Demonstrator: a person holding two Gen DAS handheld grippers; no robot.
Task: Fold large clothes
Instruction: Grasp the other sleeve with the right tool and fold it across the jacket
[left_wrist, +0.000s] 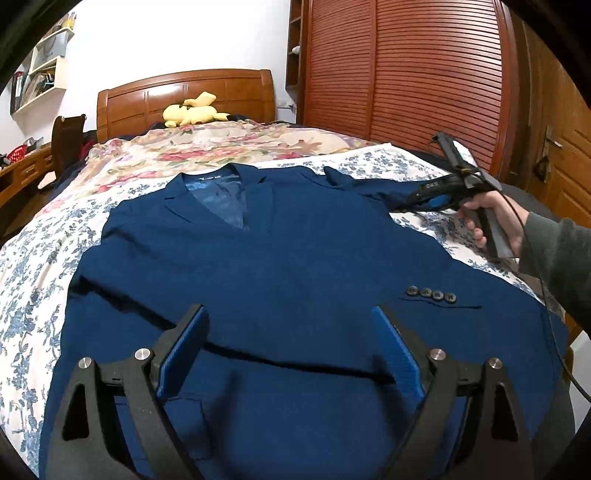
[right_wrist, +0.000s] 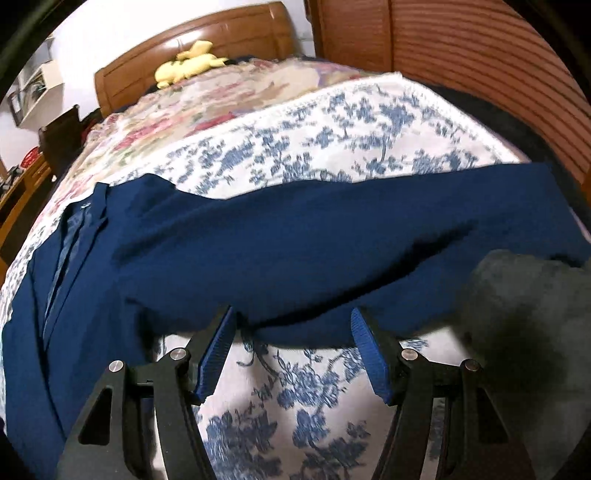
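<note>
While the floral bedspread (left_wrist: 33, 258) covers the bed, a navy blazer (left_wrist: 280, 280) lies flat on it, collar toward the headboard (left_wrist: 184, 96), one sleeve (right_wrist: 369, 225) stretched sideways. Left gripper (left_wrist: 291, 317) hovers over the blazer's lower front, jaws wide, empty. Right gripper (right_wrist: 293, 317) sits at the sleeve edge, jaws parted, nothing pinched. Four cuff buttons (left_wrist: 431, 294) show.
</note>
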